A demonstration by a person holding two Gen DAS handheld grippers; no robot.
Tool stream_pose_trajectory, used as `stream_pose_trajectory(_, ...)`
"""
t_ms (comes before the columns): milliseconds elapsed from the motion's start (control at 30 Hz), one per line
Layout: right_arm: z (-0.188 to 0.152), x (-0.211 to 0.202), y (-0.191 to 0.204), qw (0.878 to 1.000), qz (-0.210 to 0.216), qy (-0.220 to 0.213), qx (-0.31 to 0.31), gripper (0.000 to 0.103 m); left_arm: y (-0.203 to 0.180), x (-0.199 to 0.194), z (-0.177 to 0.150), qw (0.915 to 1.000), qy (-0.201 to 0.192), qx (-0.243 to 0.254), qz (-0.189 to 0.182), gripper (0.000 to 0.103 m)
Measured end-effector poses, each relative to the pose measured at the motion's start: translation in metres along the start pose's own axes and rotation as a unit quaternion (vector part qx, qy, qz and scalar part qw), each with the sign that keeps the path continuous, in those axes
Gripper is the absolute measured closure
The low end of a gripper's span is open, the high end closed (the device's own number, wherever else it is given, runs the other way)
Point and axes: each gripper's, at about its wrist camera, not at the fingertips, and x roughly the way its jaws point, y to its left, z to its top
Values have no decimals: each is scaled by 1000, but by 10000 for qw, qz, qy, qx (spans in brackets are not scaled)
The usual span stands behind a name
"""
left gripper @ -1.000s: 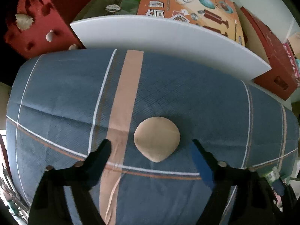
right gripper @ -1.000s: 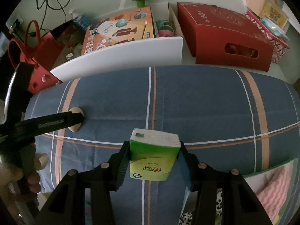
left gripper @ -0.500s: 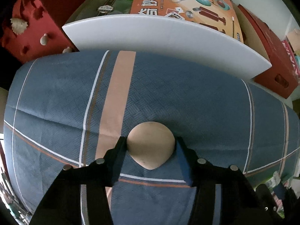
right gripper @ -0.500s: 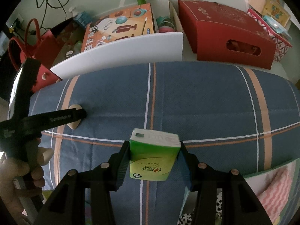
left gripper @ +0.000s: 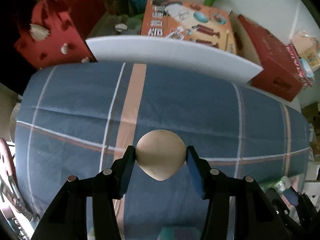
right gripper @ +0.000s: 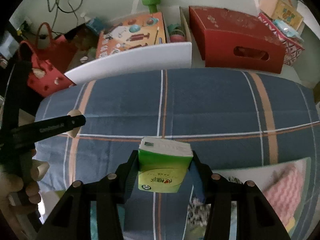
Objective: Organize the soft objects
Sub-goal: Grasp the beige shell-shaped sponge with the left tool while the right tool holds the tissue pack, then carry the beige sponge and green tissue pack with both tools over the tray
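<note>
While both soft items hang clear of the striped blue cloth (left gripper: 190, 104), ready to be carried to wherever they get sorted. Gripped across the widest part, the beige teardrop sponge (left gripper: 161, 154) in the left gripper (left gripper: 161, 156), point toward the camera, so that the soft body bulges around the pads rather than slipping out. Jaws just closed in from a wider spread and now about half open, each pad pressed against a flank of the sponge; also seen from the right wrist view as a black finger (right gripper: 60, 127) crossing the sponge (right gripper: 73, 122) above the cloth. Clamped upright by its two narrow sides, the green tissue pack (right gripper: 165, 167) in the right gripper (right gripper: 164, 166), label facing the camera, a hold that probably keeps the pack from folding. Jaws likewise about half open and tight on the pack. Likely destination a bin at lower right holding a pink patterned cloth (right gripper: 284, 184), though hard to be sure.
</note>
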Motion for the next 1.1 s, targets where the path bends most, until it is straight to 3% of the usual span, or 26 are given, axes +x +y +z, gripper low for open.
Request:
stream_pose_trajectory(267,-38,-57,6,9995,-63,-301,-18,51,3,-71,-47,9989,-377,-12,-262,50)
stream_pose_trajectory(533,-93,-90,7,9987,-99,-509,-21,51,10,-99,-113,9963,-763,72,-385,50)
stream_pose_trajectory(833,-153,-93,3,9973,52,-712,157,51,21,-96,-182,9910,-1195,-57,-607,50)
stream_pose_trajectory(1100,-190,-79,-27,9951,78,-744,650,51,7,-81,-215,9880,-1396,-6,-664,50)
